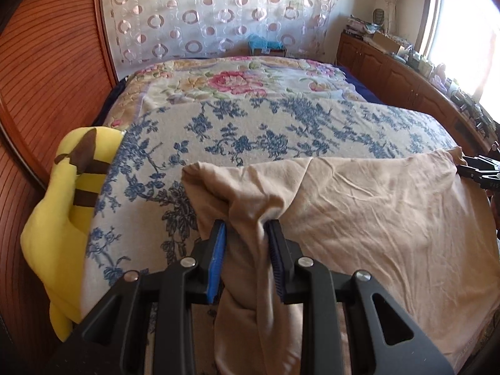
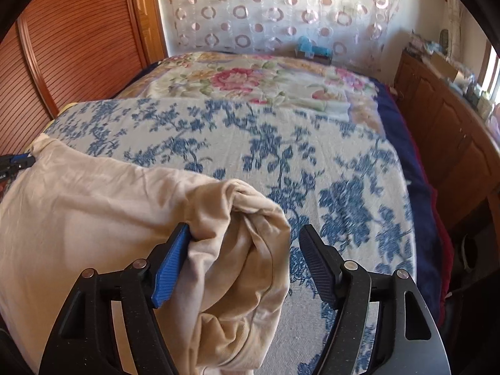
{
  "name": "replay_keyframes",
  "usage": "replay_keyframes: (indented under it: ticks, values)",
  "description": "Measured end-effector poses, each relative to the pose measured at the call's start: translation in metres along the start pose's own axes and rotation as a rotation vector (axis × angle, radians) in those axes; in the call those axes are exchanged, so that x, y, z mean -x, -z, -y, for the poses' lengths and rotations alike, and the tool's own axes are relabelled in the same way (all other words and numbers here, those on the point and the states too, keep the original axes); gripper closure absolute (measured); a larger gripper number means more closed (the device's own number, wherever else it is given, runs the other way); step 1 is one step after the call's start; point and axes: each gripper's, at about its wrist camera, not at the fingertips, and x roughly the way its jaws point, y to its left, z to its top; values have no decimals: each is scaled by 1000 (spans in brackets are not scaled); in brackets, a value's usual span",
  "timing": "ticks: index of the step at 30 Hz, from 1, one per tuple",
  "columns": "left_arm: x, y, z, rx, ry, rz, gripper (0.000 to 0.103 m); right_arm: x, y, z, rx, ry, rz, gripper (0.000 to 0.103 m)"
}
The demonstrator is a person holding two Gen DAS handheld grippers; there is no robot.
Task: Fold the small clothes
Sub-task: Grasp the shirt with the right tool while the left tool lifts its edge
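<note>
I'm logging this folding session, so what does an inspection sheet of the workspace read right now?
Surface: bed with blue floral blanket, pink floral quilt behind.
Job's things: beige garment spread across the near edge.
Clutter: yellow plush toy at the bed's left side.
Grippers: left gripper shut on a bunched corner; right gripper open, cloth against one finger only.
Cables: nothing seen.
Surroundings: wooden cabinets, circle-pattern curtain, bright window.
</note>
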Motion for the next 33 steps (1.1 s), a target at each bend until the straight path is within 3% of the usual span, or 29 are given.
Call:
replay_keyframes:
  ticks: [7, 13, 15, 16, 18, 21, 23, 25, 27, 33]
  values:
    - [-5, 1, 5, -49, -30, 32, 71, 0, 4, -4, 20, 11, 31, 29]
    - [-10, -5, -4, -32, 13, 31, 68, 1, 6, -3, 22, 5, 38, 31]
    - [-12, -9, -5, -33, 21, 27, 67, 3, 7, -7, 37, -25, 44, 52]
    - [-12, -9, -4, -37, 21, 23, 67, 4, 8, -9, 46, -33, 46, 58]
    - [-12, -10, -4, -36, 25, 17, 67, 8, 9, -17, 75, -79, 34, 94]
    - [-12, -10, -5, -37, 31, 19, 70, 14, 10, -30, 116, -79, 39, 95]
    - [-10, -9, -4, -48, 64, 28, 96, 23, 11, -34, 128, -76, 65, 96]
    - [-5, -7, -2, -39, 106, 39, 100, 33, 10, -38, 124, -81, 99, 96]
    - [7, -6, 1, -49, 100, 83, 100, 53, 7, -39, 113, -70, 157, 96]
    - [88, -31, 9, -25, 132, 294, 101, 128, -22, -43, 135, -40, 315, 97]
